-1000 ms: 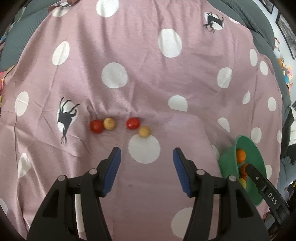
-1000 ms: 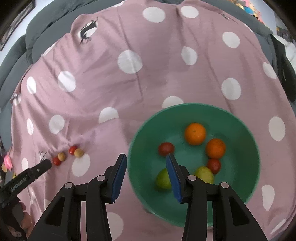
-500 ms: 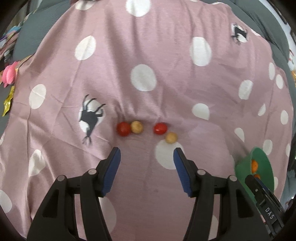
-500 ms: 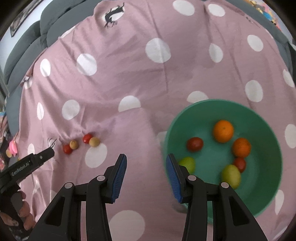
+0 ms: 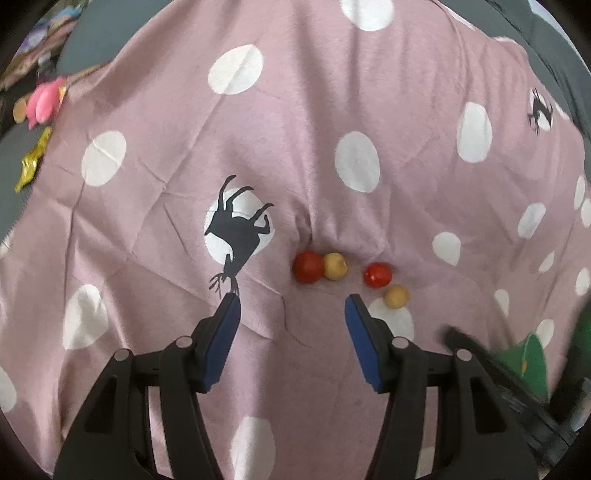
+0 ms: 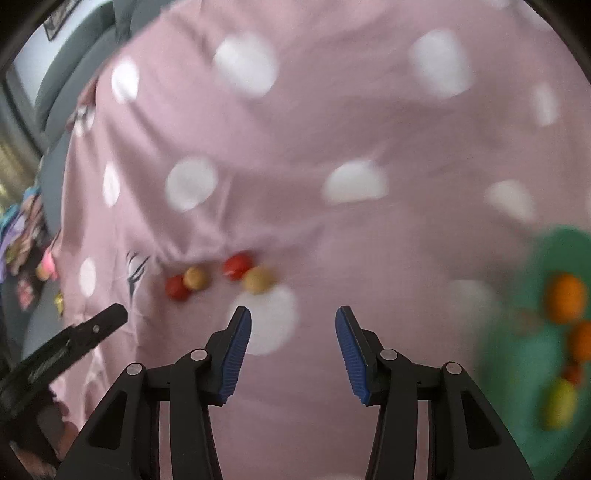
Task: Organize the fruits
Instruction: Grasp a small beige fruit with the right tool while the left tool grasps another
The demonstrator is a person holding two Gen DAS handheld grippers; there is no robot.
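Note:
Several small fruits lie in a row on the pink dotted cloth: a red one (image 5: 307,266) touching a tan one (image 5: 335,266), then a red one (image 5: 377,274) and a tan one (image 5: 396,296). My left gripper (image 5: 291,306) is open and empty just short of them. My right gripper (image 6: 293,321) is open and empty, near the same fruits, the right-hand tan one (image 6: 258,279) closest. The green bowl (image 6: 532,343) with oranges and other fruits is at the far right of the blurred right wrist view; its rim (image 5: 532,358) shows in the left wrist view.
The cloth (image 5: 295,129) covers a grey sofa-like surface (image 5: 103,33). A pink toy (image 5: 42,101) and a gold wrapper (image 5: 31,162) lie off the cloth's left edge. The left gripper's finger (image 6: 74,339) shows at lower left in the right wrist view.
Both grippers have swung left. The right gripper has left the bowl and now faces the loose fruits. The left gripper has come closer to the fruits. Both stayed open.

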